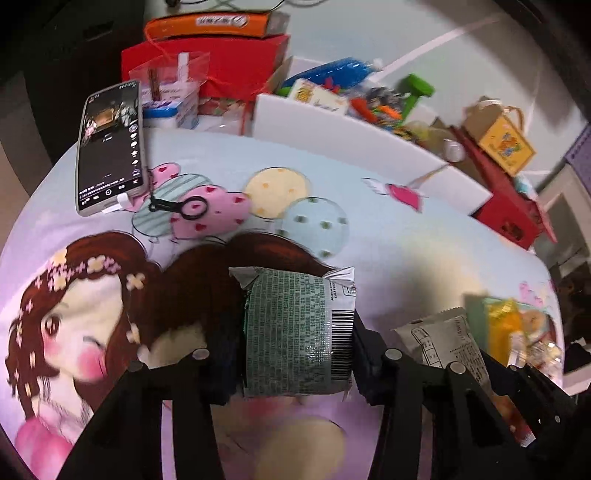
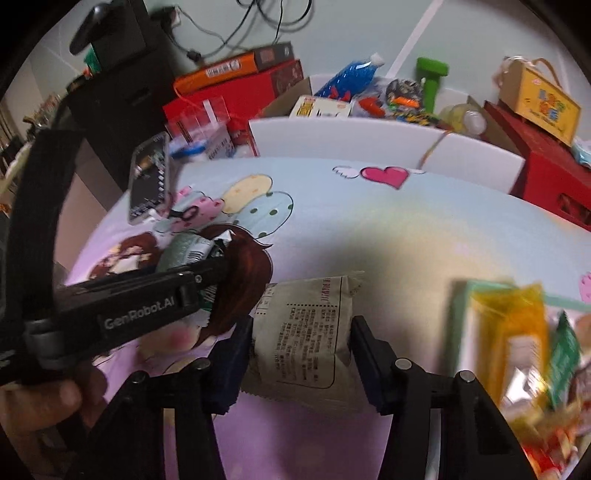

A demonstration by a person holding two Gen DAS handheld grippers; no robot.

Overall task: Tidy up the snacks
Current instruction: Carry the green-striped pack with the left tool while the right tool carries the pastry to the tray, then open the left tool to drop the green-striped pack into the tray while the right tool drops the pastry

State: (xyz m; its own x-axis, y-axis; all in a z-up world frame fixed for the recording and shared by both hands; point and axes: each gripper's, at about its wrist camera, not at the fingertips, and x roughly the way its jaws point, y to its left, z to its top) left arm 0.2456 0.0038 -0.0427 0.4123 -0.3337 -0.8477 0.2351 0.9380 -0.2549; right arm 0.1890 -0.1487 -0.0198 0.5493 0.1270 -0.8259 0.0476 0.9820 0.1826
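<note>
My left gripper (image 1: 295,332) is shut on a green snack packet (image 1: 295,328) with a barcode, held above the cartoon-print tablecloth (image 1: 388,236). My right gripper (image 2: 299,332) is shut on a grey-beige snack packet (image 2: 306,328); that packet also shows in the left wrist view (image 1: 450,343). In the right wrist view the left gripper (image 2: 218,258) reaches in from the left with the green packet (image 2: 184,251). A pile of loose snacks (image 2: 524,343), yellow and green wrappers among them, lies on a tray at the right.
A phone (image 1: 110,147) leans at the table's far left by a keyring loop (image 1: 192,208). Behind the table stand a white box (image 1: 351,140) full of items, red boxes (image 1: 229,66), an orange box (image 1: 210,24) and a small yellow carton (image 1: 506,144).
</note>
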